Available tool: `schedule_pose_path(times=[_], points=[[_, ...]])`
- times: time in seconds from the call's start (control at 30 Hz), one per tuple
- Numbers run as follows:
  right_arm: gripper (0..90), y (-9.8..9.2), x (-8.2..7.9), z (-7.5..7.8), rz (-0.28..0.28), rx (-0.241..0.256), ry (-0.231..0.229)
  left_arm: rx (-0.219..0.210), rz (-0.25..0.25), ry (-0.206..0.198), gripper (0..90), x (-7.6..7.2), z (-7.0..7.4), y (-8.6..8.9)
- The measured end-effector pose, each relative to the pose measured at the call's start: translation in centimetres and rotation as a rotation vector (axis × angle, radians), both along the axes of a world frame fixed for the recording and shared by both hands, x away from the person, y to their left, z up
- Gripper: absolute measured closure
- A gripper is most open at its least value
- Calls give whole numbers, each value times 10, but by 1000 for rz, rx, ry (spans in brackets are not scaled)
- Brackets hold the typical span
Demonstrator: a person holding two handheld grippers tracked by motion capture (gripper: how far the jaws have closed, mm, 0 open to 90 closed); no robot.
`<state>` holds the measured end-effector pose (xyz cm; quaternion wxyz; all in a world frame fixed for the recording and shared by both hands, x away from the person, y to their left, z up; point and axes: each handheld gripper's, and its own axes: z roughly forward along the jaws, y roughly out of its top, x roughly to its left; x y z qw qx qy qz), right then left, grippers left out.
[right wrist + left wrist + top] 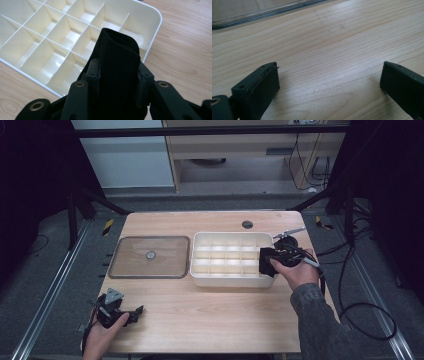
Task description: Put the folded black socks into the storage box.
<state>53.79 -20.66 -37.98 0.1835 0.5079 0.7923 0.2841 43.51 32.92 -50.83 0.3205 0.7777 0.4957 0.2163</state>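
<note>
Clamping black folded cloth (117, 72) between jaws, right gripper (272, 261) over white divided tray's (200, 279) right end; left gripper (131, 314) spread, unloaded.

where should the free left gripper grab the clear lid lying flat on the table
The left gripper would likely do best on the near long edge of the clear lid, coming in low from the person's side: the lid lies flat, its centre knob looks small, and that raised rim faces the open jaws.
</note>
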Motion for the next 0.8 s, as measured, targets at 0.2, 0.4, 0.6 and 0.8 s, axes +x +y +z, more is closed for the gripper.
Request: schedule_pose_path(times=[0.2,0.4,0.6,0.8], points=[[637,5,6,-7,4,-56,14,0,1,0,15,0,0,0],[637,8,9,-16,10,-100,31,0,2,-1,15,0,0,0],[638,12,12,-21,17,-128,35,-1,2,-1,15,0,0,0],[638,15,12,-23,23,-148,40,0,1,0,14,0,0,0]])
